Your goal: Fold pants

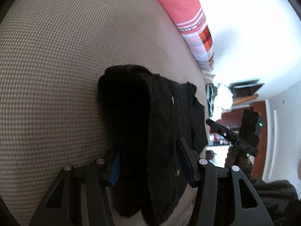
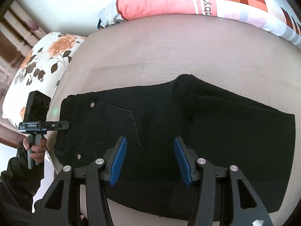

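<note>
Black pants [image 2: 207,131] lie folded flat on a beige woven bed cover [image 2: 169,47], back pocket up and waistband to the left. In the right wrist view my right gripper [image 2: 149,139] hovers over the middle of the pants, open, with nothing between its blue pads. My left gripper [image 2: 64,125] reaches the waistband edge, held by a hand [image 2: 37,148]. In the left wrist view a thick fold of the pants [image 1: 135,124] fills the gap of the left gripper [image 1: 149,148], and both pads touch the cloth. The right gripper [image 1: 208,121] shows beyond the pants.
A pink striped quilt [image 2: 160,1] lies along the far side of the bed, also seen as the quilt [image 1: 188,9]. A floral pillow [image 2: 43,56] sits at the left end. Past the bed edge stand brown furniture [image 1: 254,111] and a heap of cloth [image 1: 222,98].
</note>
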Demonstrator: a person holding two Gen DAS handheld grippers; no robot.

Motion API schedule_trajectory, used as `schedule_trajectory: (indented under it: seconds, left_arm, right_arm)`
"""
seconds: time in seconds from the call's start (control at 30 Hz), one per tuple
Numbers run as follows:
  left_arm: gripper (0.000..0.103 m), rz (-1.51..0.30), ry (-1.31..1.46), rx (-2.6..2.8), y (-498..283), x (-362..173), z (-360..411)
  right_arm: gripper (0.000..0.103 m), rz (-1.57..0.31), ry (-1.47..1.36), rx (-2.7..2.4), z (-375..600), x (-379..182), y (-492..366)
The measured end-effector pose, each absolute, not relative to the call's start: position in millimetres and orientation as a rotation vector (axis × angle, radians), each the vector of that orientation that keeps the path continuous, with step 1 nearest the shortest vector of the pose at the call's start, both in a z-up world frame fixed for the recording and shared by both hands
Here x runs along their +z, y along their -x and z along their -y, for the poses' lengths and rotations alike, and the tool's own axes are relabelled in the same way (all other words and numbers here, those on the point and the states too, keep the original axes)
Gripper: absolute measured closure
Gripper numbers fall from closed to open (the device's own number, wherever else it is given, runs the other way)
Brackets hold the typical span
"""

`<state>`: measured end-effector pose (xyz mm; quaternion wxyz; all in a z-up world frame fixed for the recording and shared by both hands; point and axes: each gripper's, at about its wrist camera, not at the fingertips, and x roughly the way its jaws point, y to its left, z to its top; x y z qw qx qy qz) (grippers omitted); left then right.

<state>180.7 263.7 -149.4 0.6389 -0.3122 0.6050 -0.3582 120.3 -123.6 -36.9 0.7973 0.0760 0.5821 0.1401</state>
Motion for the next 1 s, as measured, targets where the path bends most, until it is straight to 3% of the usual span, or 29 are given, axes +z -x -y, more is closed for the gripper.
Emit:
schedule_trajectory:
  seconds: [0.07,0.13,0.43,0.77,1.0]
  left_arm:
    - [0.055,-1.356,0.726,-0.735,-176,-148,-263]
    - [0.066,-1.355,0.670,-0.637,-171,-142,-258]
    - [0.082,-1.348,0.591,-0.474,-159,-85,-231]
    - [0.088,-1.247,0.513,-0.543,-147,2,-106]
    - [0.088,-1.275,0.452,-0.602,-155,-10,14]
  right_arm:
    - [0.053,-1.239,-0.176,0.310,124,-36,-121]
    - [0.053,-1.218,-0.182,0.307,128,-33,-120]
    - [0.053,-1.138,-0.263,0.240,185,-16,-109]
    - [0.053,-1.068,-0.338,0.204,269,-2,-100]
    - [0.053,-1.058,-0.396,0.180,326,-7,-89]
